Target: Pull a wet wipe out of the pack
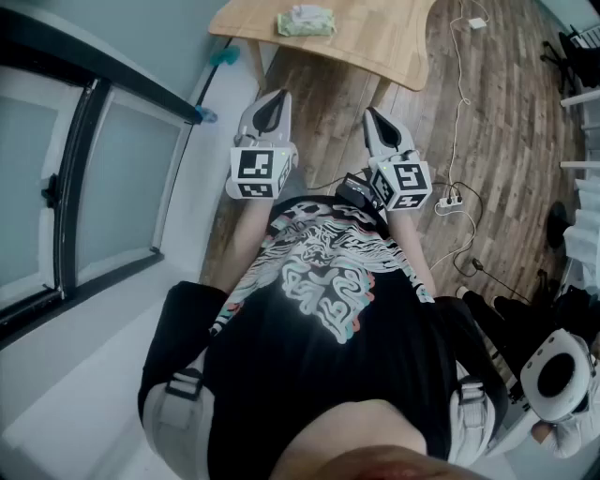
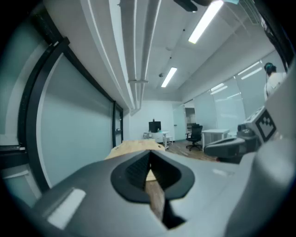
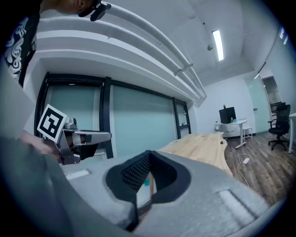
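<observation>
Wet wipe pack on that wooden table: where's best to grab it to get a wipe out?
Probably from above: the wet wipe pack lies flat on the table, its pale centre patch facing up. Right tool could pinch there, left tool pinning one end. Too small to confirm a flap.

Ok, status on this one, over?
Left tongs shut, empty. Right tongs shut, empty. Wet wipe pack untouched on wooden table ahead. Path between looks clear.
</observation>
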Motion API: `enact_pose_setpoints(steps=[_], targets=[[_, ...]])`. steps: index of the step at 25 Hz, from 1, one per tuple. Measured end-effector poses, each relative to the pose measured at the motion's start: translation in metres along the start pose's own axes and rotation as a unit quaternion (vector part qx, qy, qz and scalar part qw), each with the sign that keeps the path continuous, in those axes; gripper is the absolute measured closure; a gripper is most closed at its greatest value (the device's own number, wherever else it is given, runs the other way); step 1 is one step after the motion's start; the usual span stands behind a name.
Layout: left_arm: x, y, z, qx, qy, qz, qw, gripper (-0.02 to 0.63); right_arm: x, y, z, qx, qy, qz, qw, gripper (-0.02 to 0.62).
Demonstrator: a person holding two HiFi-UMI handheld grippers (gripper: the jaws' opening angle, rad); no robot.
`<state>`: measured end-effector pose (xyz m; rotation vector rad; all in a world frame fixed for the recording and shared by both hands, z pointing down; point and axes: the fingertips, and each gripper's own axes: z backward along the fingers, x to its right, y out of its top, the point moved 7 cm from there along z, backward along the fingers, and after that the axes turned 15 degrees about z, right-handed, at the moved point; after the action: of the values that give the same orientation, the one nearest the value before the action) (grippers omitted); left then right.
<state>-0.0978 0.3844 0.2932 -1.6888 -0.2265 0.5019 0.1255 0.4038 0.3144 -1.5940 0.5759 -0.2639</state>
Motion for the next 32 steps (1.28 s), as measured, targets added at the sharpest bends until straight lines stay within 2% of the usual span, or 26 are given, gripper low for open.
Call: enact_pose_setpoints(steps=[12, 18, 24, 32], targets=[[0.000, 0.001, 0.000, 0.000, -0.006, 0.004, 1.0000, 0.615, -0.003, 0.002, -0.003, 0.002, 0.007, 0.001, 1.000, 0.597], [0.011, -0.002, 0.000, -0.001, -0.006, 0.009, 0.9999, 0.615, -0.002, 0.004, 0.005, -0.008, 0.006, 0.028, 1.000, 0.597], [0.023, -0.013, -0.004, -0.016, -0.014, 0.005, 0.9998, 0.615, 0.001, -0.006, 0.007, -0.021, 0.008, 0.025, 0.999, 0.597], [0.010, -0.013, -0.019, -0.020, -0.005, 0.014, 0.9997, 0.615, 0.010, -0.012, -0.007, -0.029, 0.007, 0.018, 0.999, 0.597]])
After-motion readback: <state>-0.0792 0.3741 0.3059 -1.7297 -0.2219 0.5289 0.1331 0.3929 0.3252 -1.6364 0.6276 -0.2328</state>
